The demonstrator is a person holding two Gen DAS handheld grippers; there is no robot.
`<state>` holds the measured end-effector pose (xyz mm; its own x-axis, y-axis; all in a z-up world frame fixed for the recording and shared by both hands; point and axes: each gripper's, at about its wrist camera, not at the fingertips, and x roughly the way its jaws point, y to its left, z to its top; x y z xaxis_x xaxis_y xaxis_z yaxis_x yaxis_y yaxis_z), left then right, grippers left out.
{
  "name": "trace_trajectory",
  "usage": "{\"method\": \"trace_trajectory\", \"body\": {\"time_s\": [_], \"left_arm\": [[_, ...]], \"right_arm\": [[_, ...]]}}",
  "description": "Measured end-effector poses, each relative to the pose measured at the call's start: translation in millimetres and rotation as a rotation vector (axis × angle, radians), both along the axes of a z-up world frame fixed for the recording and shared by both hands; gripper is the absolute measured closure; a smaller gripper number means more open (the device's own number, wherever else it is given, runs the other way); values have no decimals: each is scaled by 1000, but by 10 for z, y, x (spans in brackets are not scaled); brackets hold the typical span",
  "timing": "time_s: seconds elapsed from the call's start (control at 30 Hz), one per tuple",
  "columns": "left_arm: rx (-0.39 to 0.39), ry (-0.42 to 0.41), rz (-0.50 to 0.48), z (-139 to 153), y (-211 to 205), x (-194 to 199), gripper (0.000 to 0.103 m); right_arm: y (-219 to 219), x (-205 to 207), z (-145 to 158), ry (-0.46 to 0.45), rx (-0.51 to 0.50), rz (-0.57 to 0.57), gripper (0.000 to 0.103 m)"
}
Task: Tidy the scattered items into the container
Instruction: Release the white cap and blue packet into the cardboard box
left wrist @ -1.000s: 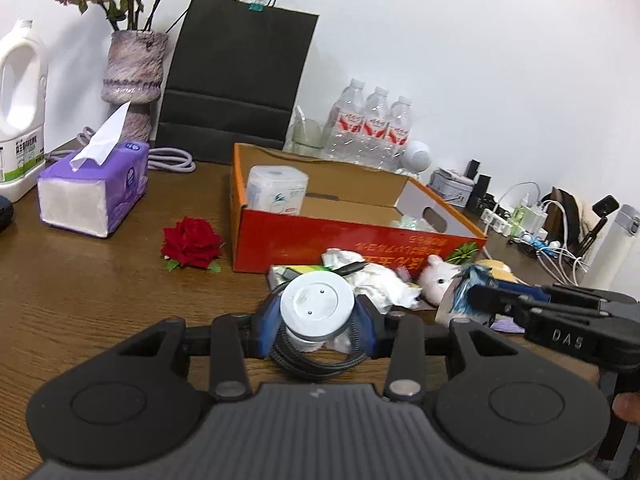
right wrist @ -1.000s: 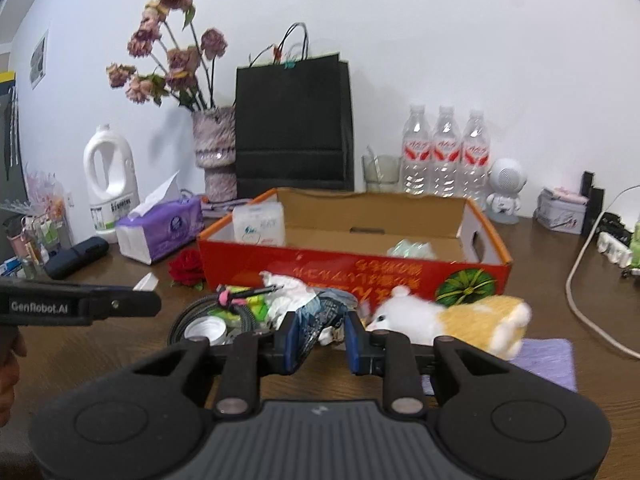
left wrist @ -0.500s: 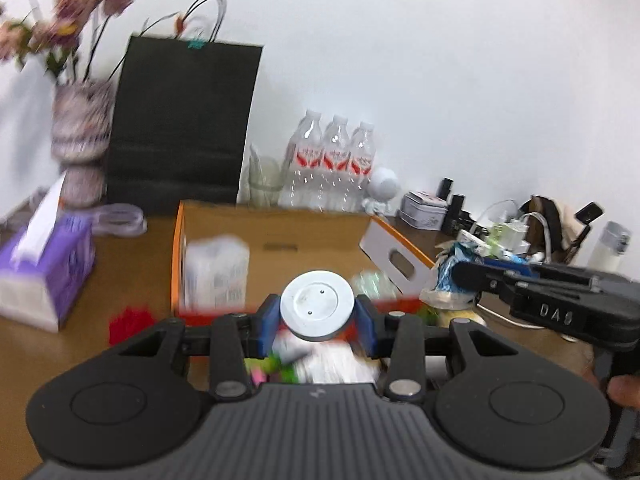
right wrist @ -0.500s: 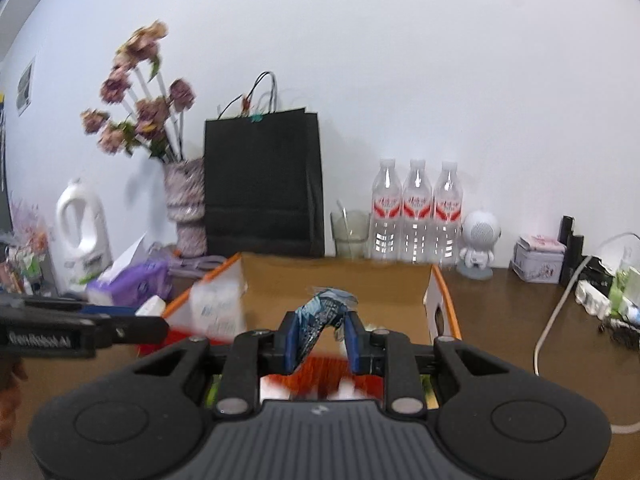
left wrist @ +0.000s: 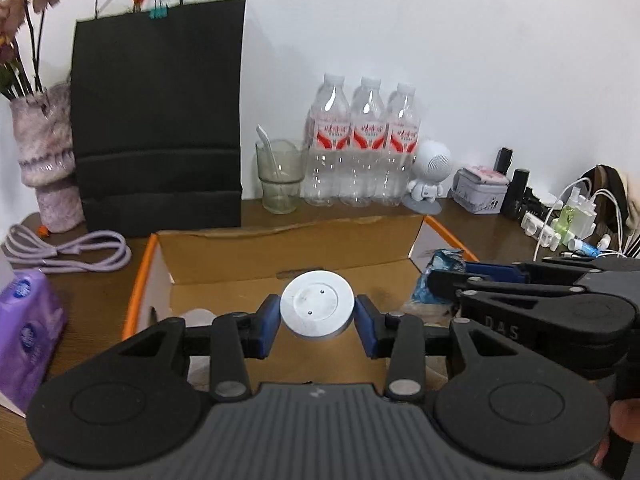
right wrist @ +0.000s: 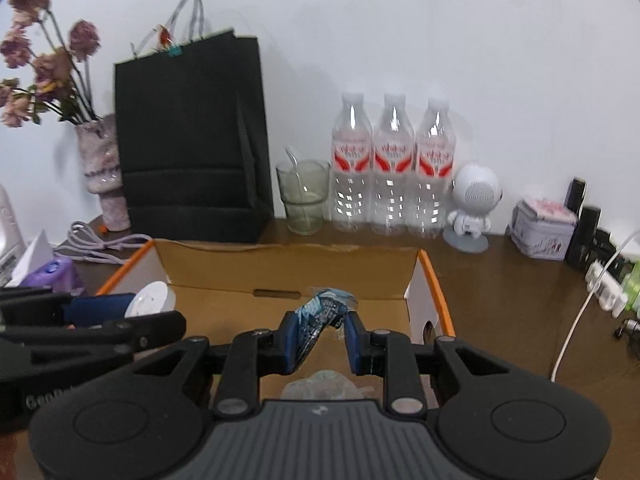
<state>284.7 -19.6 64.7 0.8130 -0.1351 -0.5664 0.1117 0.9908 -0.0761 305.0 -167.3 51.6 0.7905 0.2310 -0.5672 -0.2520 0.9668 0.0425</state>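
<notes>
Left to right along the back: one vase (left wrist: 44,160) of dried flowers, one coiled lilac cable (left wrist: 68,250), one purple tissue pack (left wrist: 28,328) at the near left, and one black paper bag (left wrist: 160,120) with a teal clip on top. Then one glass (left wrist: 280,178) with a spoon standing in it, three clear water bottles (left wrist: 364,144) touching in a row, one little white robot speaker (left wrist: 430,176), and one pale tin (left wrist: 480,190).

In the middle sits one orange-edged cardboard box (left wrist: 280,252), open at the top.

The left gripper (left wrist: 316,322) hangs over the box's left half, its two blue pads clamped on either side of a single white round disc (left wrist: 316,308). The right gripper (right wrist: 322,340) is over the right half, and its pads pinch one crumpled blue wrapper (right wrist: 320,314), which leans against the left pad.

Only the left view catches the tangle of white chargers and cables (left wrist: 572,220) at the far right edge, plus the right gripper from the side with the wrapper sticking out of its tip. Only the right view shows a pale crumpled bag (right wrist: 324,384) lying on the box floor just under the fingers, one round hole in the box's right wall, a slot handle in the back wall, and the disc edge-on in the left gripper.
</notes>
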Motion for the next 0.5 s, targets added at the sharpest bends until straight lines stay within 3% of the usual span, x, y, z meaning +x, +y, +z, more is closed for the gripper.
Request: {"method": "trace_trajectory", "body": {"time_s": [0.1, 0.2, 0.27, 0.37, 0.43, 0.5], "left_arm": [[16, 32, 0, -110, -29, 95, 62], [27, 63, 3, -204, -27, 151, 60], [32, 72, 12, -229, -10, 163, 56], [37, 62, 36, -207, 43, 127, 34], [38, 38, 39, -161, 62, 83, 27], [21, 20, 29, -94, 75, 33, 8]], "right_arm": [[-5, 88, -127, 38, -12, -5, 74], [-21, 123, -216, 63, -15, -7, 60], [-40, 116, -235, 67, -20, -9, 33], [-112, 96, -213, 58, -21, -28, 20], [-186, 81, -182, 58, -5, -41, 11], [-245, 50, -139, 55, 13, -43, 9]]}}
